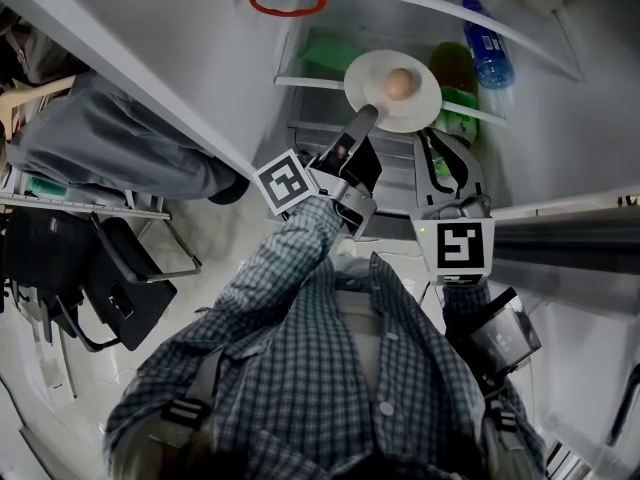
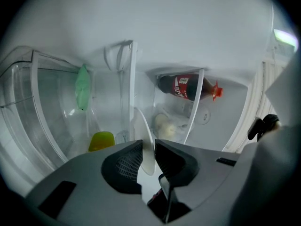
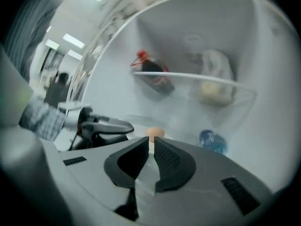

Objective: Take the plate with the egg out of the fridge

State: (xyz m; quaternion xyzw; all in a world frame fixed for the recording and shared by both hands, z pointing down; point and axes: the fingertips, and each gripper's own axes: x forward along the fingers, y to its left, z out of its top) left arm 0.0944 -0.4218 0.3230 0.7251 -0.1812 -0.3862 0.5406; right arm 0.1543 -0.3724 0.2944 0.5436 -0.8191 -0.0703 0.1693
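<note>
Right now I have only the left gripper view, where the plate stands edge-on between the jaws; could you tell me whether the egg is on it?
Observer: Yes. In the head view the egg sits near the middle of the plate.
Operator: Thank you. Is the right gripper on the plate too?
Observer: It looks so. The right gripper has its jaws nearly together on a pale strip, the plate's rim, with the egg just beyond them.
Operator: Is anything close on the plate's right side?
Observer: A blue bottle lies up and to the right of the plate in the head view, apart from it.
</note>
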